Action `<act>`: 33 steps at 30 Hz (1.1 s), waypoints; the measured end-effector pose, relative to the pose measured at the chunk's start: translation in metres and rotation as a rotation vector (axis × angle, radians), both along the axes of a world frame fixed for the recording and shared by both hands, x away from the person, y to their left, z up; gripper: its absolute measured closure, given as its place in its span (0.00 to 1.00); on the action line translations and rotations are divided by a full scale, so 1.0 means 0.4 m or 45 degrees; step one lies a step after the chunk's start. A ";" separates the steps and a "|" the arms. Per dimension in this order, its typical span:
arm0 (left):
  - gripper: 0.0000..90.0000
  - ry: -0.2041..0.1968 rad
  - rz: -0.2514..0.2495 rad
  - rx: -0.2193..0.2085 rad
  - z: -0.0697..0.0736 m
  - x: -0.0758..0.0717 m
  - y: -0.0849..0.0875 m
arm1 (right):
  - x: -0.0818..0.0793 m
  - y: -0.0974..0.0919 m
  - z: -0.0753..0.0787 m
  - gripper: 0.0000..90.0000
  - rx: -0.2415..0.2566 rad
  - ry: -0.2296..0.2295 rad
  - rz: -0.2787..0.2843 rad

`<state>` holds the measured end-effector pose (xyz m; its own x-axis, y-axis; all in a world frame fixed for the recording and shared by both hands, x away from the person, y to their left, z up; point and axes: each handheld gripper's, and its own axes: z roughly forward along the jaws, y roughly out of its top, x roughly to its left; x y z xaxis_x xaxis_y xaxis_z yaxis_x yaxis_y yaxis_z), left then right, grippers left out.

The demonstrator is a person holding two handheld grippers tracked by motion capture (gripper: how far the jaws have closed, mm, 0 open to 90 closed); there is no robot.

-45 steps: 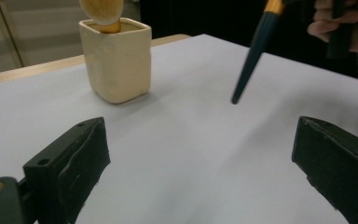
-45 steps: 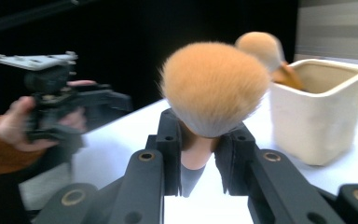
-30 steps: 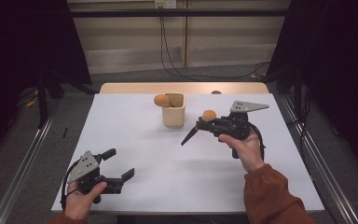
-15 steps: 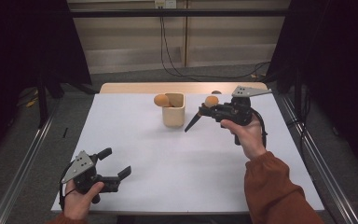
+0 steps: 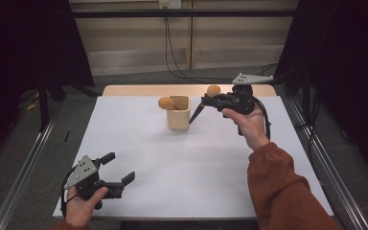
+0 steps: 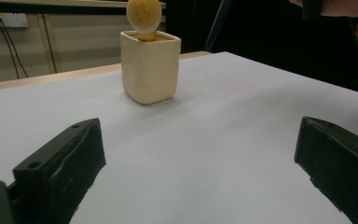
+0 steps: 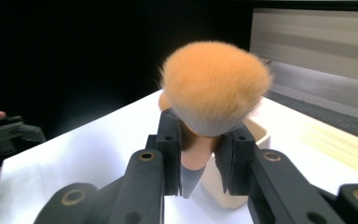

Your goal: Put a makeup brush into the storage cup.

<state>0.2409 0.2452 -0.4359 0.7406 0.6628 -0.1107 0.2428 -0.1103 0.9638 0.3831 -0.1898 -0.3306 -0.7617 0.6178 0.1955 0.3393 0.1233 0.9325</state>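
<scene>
My right gripper point(image 5: 210, 101) is shut on a makeup brush with a fluffy orange head point(image 5: 213, 90); its dark pointed handle point(image 5: 195, 114) slants down beside the right wall of a cream square cup point(image 5: 178, 117). In the right gripper view the pads clamp the brush's orange ferrule point(image 7: 196, 150) below the bristles point(image 7: 214, 88), with my right gripper point(image 7: 198, 140) just in front of the cup point(image 7: 257, 135). A second brush head point(image 5: 166, 103) pokes out of the cup. Near the table's front left, my left gripper point(image 5: 119, 168) rests open with nothing in it. The left gripper view shows its jaws spread wide, facing the cup point(image 6: 150, 65).
The white tabletop point(image 5: 187, 167) spreads between the two hands. A wooden strip point(image 5: 139, 90) runs along its far edge. Metal rails point(image 5: 28, 167) flank the table on both sides, and cables hang on the back wall point(image 5: 172, 52).
The right hand has lifted the brush and carried it back and left, from right of the cup to close beside it. The left hand has stayed put.
</scene>
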 end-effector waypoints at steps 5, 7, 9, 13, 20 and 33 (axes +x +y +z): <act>0.02 0.006 0.010 -0.006 -0.001 -0.003 0.003 | 0.023 0.003 0.016 0.81 -0.004 -0.016 -0.018; 0.02 0.003 0.006 0.007 -0.001 -0.004 0.000 | 0.033 0.005 0.021 0.81 -0.013 -0.017 -0.035; 0.02 0.002 0.000 0.010 0.001 -0.003 0.000 | 0.045 0.008 0.029 0.81 -0.020 -0.020 -0.041; 0.02 0.004 0.003 0.007 0.001 -0.001 0.003 | 0.057 0.016 0.044 0.81 -0.028 -0.036 -0.044; 0.02 -0.007 0.011 0.012 0.001 0.000 0.005 | 0.085 0.032 0.072 0.81 -0.041 -0.063 -0.050; 0.02 -0.007 0.009 0.014 -0.001 0.001 0.005 | 0.134 0.073 0.069 0.81 -0.088 -0.073 -0.073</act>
